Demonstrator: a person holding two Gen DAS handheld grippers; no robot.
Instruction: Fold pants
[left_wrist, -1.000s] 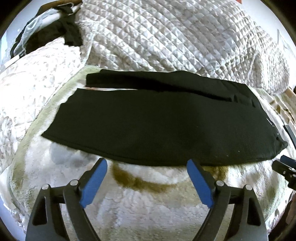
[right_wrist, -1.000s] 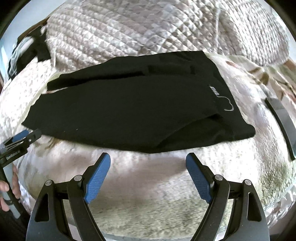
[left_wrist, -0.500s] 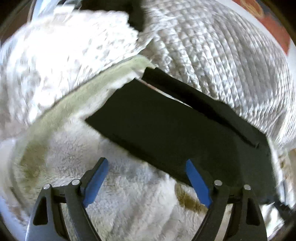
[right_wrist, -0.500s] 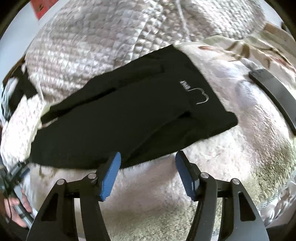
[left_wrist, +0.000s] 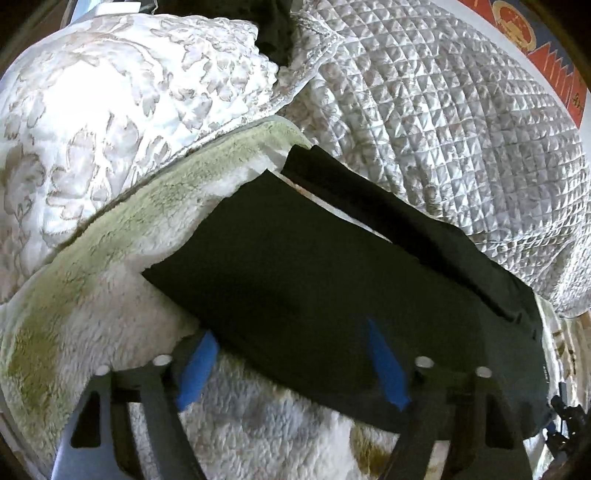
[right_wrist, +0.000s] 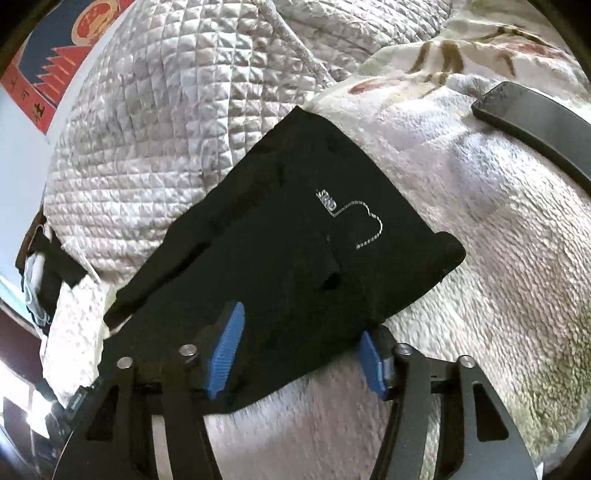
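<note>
black pants (left_wrist: 314, 288) flat on fleece blanket (left_wrist: 110, 295) — no containers

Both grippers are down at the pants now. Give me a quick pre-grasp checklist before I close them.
1. Left gripper open, straddling near edge of black pants: ok.
2. Right gripper open at the waist end, near the stitched logo: ok.
3. Fabric actually between the pads: cannot tell; pads lie over the cloth.
4. Pants flat on fleece blanket: ok.
5. Both legs aligned: not ok, far leg offset.
6. Phone apart from pants: ok.
</note>
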